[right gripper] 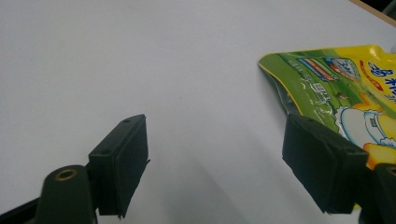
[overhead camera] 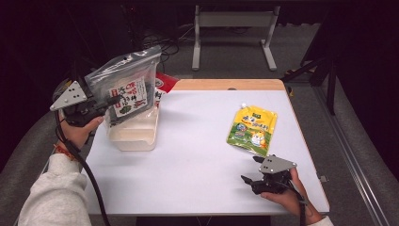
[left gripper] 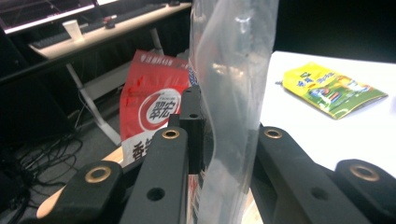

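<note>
My left gripper [overhead camera: 112, 101] is shut on a clear plastic packet [overhead camera: 127, 84] with a red-and-white label, holding it in the air above a cream bin [overhead camera: 136, 134] at the table's left. In the left gripper view the clear packet [left gripper: 233, 93] stands pinched between the black jaws. A red packet [left gripper: 152, 107] leans behind it, at the bin's far side [overhead camera: 164, 84]. My right gripper [overhead camera: 249, 175] stands open low over the table near the front right, nothing between its pads [right gripper: 121, 163]. A yellow-green spouted pouch [overhead camera: 251, 129] lies flat just beyond it, and its edge [right gripper: 336, 79] shows beside the right jaw.
The white table [overhead camera: 197, 155] has a wooden strip along its far edge. A grey metal stand [overhead camera: 233, 33] and cables sit on the floor behind. A desk with a paper cup [left gripper: 74, 29] stands farther off to the left.
</note>
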`<state>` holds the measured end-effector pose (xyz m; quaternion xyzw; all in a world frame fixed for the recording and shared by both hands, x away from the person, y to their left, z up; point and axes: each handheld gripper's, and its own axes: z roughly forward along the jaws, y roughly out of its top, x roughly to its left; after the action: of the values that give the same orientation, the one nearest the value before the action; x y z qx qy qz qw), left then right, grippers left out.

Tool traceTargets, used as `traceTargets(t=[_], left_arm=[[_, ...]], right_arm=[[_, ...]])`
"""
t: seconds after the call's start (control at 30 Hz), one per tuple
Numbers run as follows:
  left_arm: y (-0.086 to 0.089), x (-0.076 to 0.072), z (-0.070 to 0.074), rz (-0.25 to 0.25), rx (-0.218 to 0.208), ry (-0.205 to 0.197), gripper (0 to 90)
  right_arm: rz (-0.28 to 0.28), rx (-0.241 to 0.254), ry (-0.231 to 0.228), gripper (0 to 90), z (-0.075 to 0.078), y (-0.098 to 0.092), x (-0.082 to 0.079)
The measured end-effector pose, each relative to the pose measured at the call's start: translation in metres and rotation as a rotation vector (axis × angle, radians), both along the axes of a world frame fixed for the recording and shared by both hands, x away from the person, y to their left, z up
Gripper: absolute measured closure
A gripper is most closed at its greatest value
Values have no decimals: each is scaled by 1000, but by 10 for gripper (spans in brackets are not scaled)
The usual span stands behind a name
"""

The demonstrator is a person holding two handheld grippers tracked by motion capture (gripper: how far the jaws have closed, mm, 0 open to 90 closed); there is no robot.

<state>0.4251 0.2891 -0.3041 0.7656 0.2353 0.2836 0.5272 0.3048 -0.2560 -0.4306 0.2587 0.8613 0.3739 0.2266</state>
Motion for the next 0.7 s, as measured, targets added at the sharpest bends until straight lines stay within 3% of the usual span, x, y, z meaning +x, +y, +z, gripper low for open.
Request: traceTargets(t=[0.1,0.23,0.37,0.6,0.7], left_arm=[[1,9,-5,21,13,13,802],[-2,16,-10,15,15,28,801],[-11,28,-17,18,44,42,798],[-12,37,-27,17,-26,60,787],[-18,41,-38,24,20,82,778]], right_arm=[[7,-6,6,226,-2,1,0],[11,-3,13,225,-2,2,0],[8,6,24,225,-4,2,0],[11,9,33,226,-4,4,0],[14,10,35,226,-4,4,-1]])
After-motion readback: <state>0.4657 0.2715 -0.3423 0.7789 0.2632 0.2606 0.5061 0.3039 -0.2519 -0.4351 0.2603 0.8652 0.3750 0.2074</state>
